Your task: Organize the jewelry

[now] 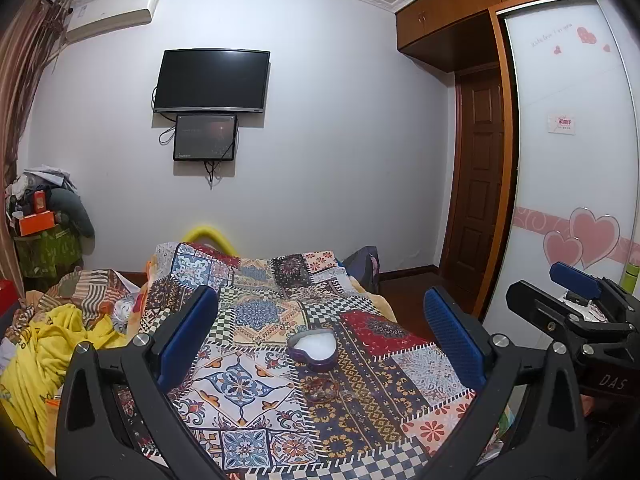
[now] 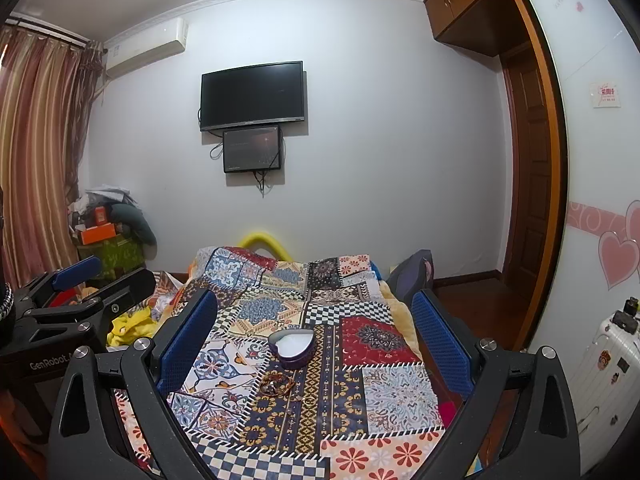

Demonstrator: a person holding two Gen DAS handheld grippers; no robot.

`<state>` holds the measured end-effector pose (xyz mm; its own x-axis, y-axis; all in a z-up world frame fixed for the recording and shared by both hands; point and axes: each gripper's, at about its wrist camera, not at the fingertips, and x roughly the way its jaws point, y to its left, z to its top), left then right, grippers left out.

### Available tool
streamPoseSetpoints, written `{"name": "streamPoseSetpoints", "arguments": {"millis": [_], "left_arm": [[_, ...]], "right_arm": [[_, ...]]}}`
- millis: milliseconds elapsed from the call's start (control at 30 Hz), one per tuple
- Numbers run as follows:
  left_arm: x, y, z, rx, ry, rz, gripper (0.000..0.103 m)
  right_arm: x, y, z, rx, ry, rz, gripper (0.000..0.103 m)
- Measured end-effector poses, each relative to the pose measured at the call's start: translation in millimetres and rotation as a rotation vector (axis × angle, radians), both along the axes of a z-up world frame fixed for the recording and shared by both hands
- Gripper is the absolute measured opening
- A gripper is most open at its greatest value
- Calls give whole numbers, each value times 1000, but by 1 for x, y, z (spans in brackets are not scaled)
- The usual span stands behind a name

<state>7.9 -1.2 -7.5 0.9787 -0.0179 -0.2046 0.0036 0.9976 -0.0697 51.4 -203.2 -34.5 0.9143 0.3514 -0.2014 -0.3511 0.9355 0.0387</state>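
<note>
Both grippers hovered with fingers wide apart, left gripper [image 1: 320,344] and right gripper [image 2: 316,344], over the patchwork bed [image 1: 424,368]. The heart-shaped box [image 1: 311,348] sat mid-bed, beaded jewelry [image 1: 320,389] just before it, edges clear. Readable: "DAS", "GenRobot"

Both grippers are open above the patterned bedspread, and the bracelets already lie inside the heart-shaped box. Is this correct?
Not quite. The bracelets lie on the bedspread in front of the heart-shaped box, not inside it; the right wrist view shows this. Both grippers, left and right, are indeed open.
</note>
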Motion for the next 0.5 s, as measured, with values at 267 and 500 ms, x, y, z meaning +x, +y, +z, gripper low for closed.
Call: {"name": "streamPoseSetpoints", "arguments": {"millis": [267,500], "left_arm": [[0,1,-1,-2,3,-2,103],[-1,1,-2,-3,3,-4,103]], "right_arm": [[-1,0,-2,-3,2,2,97],[-1,0,-1,-4,2,2,97]]}}
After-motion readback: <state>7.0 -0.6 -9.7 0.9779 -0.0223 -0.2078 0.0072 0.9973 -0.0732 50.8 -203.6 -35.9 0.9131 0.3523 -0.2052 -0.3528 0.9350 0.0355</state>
